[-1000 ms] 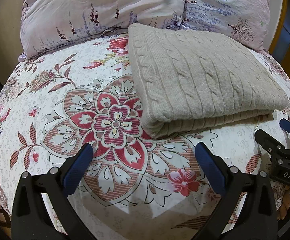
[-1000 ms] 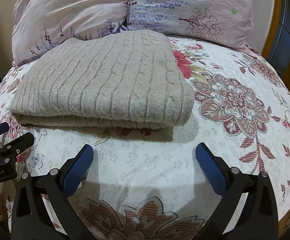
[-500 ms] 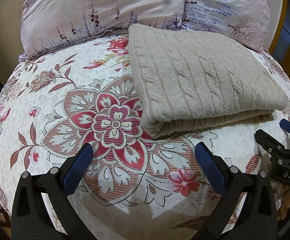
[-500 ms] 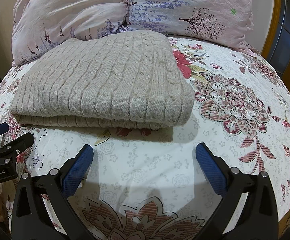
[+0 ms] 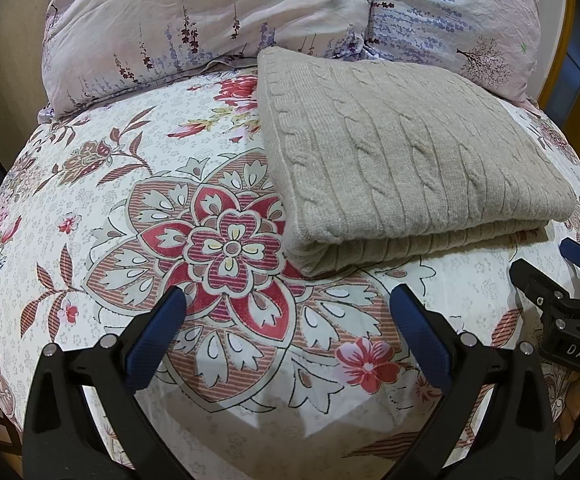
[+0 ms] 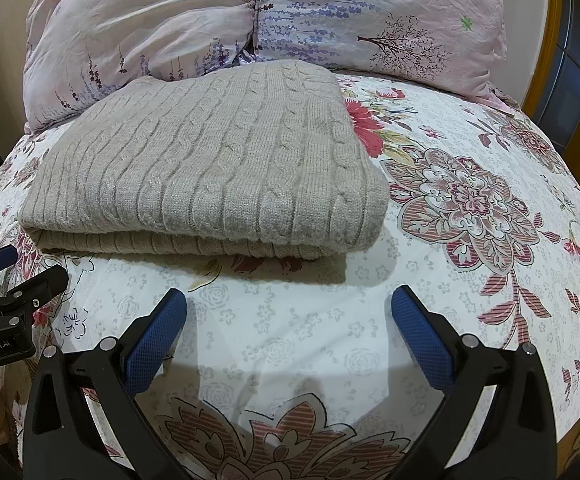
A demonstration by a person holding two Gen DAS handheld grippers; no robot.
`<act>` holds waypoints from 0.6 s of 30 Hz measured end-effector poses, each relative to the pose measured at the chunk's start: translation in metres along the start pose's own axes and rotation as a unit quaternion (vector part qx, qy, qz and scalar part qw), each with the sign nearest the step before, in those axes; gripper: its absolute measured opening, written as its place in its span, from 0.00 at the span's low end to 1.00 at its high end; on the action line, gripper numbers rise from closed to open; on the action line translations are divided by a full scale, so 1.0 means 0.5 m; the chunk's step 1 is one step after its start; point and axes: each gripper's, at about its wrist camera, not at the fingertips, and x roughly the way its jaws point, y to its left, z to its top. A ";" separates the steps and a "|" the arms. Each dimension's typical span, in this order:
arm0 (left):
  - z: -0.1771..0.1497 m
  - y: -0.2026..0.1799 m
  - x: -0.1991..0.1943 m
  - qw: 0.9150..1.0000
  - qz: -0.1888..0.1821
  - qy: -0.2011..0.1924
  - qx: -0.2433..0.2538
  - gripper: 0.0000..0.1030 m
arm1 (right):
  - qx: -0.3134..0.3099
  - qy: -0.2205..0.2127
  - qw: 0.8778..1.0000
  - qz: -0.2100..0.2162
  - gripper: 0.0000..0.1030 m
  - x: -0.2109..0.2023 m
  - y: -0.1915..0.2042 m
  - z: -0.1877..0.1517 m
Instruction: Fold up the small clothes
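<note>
A beige cable-knit sweater [image 5: 402,160] lies folded in a flat rectangle on the flowered bed sheet [image 5: 138,208]; it also shows in the right wrist view [image 6: 210,168]. My left gripper [image 5: 288,312] is open and empty, a little short of the sweater's near left corner. My right gripper [image 6: 288,312] is open and empty, just in front of the sweater's near edge. Each gripper shows at the edge of the other's view: the right one [image 5: 558,276] and the left one [image 6: 14,272].
Two pink flowered pillows [image 5: 218,12] [image 6: 370,12] lean at the head of the bed behind the sweater. A yellow wooden frame [image 6: 546,40] stands at the far right. Flowered sheet [image 6: 470,208] spreads to the right of the sweater.
</note>
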 end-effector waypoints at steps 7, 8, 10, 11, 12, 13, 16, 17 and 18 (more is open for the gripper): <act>0.001 0.000 0.000 1.000 0.000 0.000 0.000 0.98 | 0.000 0.000 1.000 0.000 0.99 0.000 0.000 0.000; 0.000 0.000 0.000 1.000 0.000 0.000 -0.001 0.98 | 0.000 0.000 1.000 0.000 0.99 0.000 0.000 0.000; 0.001 0.000 0.000 1.000 0.001 0.000 -0.001 0.98 | 0.000 0.000 1.000 0.000 0.99 0.000 0.000 0.000; 0.000 0.000 -0.001 1.000 0.001 0.000 -0.001 0.98 | 0.000 0.000 1.000 0.000 0.99 0.000 0.000 0.000; 0.000 0.000 0.000 1.000 0.001 0.000 -0.001 0.98 | 0.000 0.000 1.000 0.000 0.99 0.000 0.000 0.000; 0.000 0.000 0.000 1.000 0.001 0.000 -0.001 0.98 | 0.000 0.000 1.000 0.000 0.99 0.000 0.000 0.000; 0.001 0.000 0.000 1.000 0.001 0.000 -0.001 0.98 | 0.000 0.000 1.000 0.000 0.99 0.000 0.000 0.000; 0.001 0.000 0.000 1.000 0.001 0.000 -0.001 0.98 | 0.000 0.000 1.000 0.000 0.99 0.000 0.000 0.000; 0.002 0.000 0.000 1.000 0.001 0.001 -0.001 0.98 | 0.000 0.000 1.000 0.000 0.99 0.000 0.000 0.000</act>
